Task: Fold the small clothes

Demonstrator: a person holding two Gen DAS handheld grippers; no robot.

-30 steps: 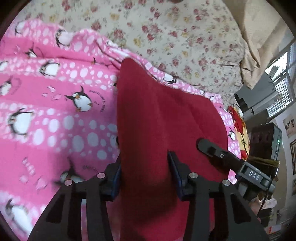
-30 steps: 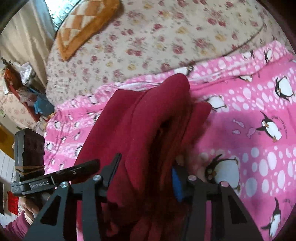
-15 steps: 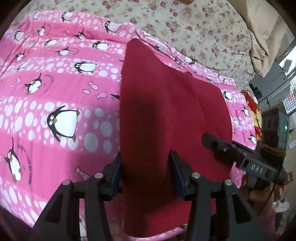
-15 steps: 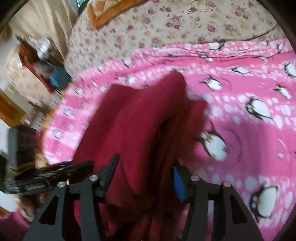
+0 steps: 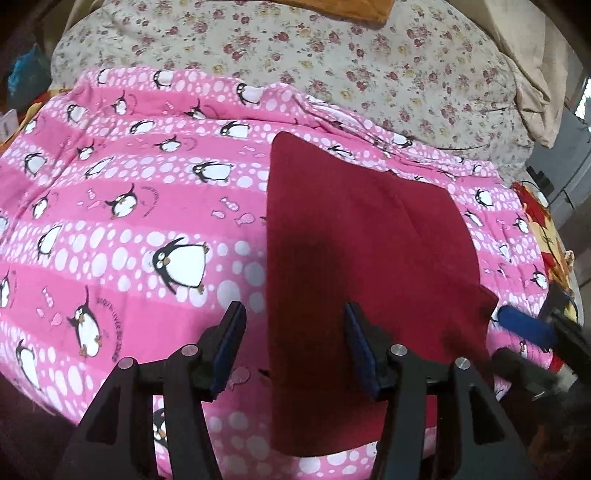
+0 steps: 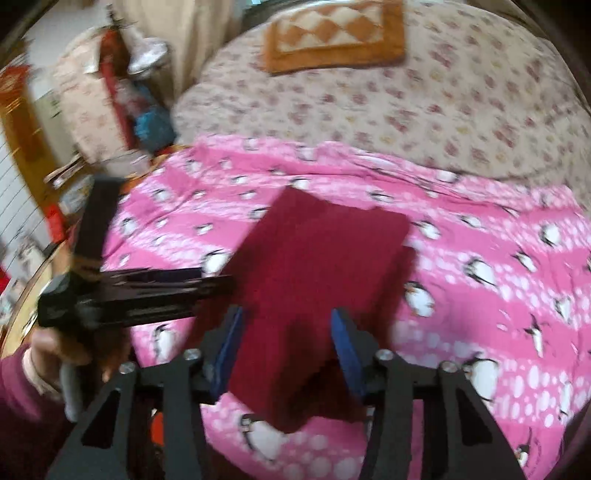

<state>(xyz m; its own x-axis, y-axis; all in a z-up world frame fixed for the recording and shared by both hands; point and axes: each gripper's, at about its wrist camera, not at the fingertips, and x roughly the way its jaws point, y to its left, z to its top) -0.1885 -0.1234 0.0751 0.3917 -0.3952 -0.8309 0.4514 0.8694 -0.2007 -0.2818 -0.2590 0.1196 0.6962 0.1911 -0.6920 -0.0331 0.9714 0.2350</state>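
Left wrist view: the left claw (image 5: 293,343) stood released, its blue-padded jaws spread wide and gripping nothing. The red cloth (image 5: 362,251) lay flat on the pink blanket (image 5: 122,206), a folded slab running from 12 o'clock down toward 6 o'clock. Its left edge passed between the jaws, so the right pad sat over the cloth and the left pad over bare blanket. At 3 o'clock the right claw (image 5: 517,332) showed blurred at the cloth's right edge; whether it touched the cloth could not be told. Beyond the blanket, at 12 o'clock, spread a floral sheet (image 5: 369,62).

Right wrist view: the picture was smeared by motion. The right claw (image 6: 286,345) was also released, jaws apart, with the near end of the cloth (image 6: 314,266) showing between them, though contact could not be judged. The cloth lay as a rough rectangle on the blanket (image 6: 498,280), stretching toward 12 o'clock. At 9 o'clock the left claw (image 6: 207,284) reached in level, its tip at the cloth's left edge, held by a hand (image 6: 55,354) in a maroon sleeve. An orange mat (image 6: 332,33) lay on the sheet (image 6: 461,103) at 12 o'clock.
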